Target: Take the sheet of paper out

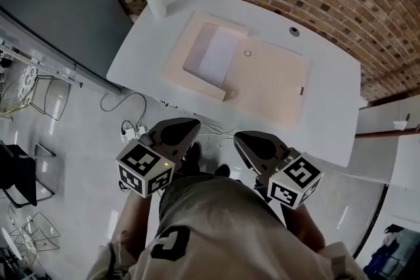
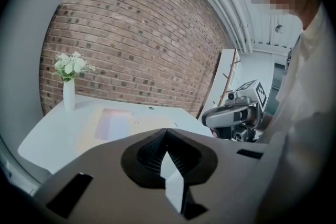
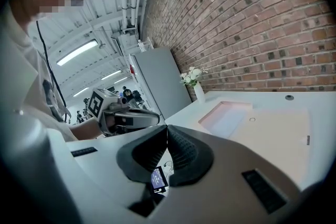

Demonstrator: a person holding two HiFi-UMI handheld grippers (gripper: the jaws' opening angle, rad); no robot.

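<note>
A vase of white flowers (image 1: 156,0) is standing at the left corner of the white table (image 1: 328,121). You are holding your left gripper (image 2: 166,131) short of the table's near edge, with its jaws pressed together and nothing between them. The sheet of paper (image 1: 220,52) is lying in the sunken part of the beige tray (image 1: 275,88), well apart from both grippers. Your right gripper (image 3: 166,127) is also keeping its jaws together, empty.

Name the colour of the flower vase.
The vase is white; the left gripper view shows it best.
</note>
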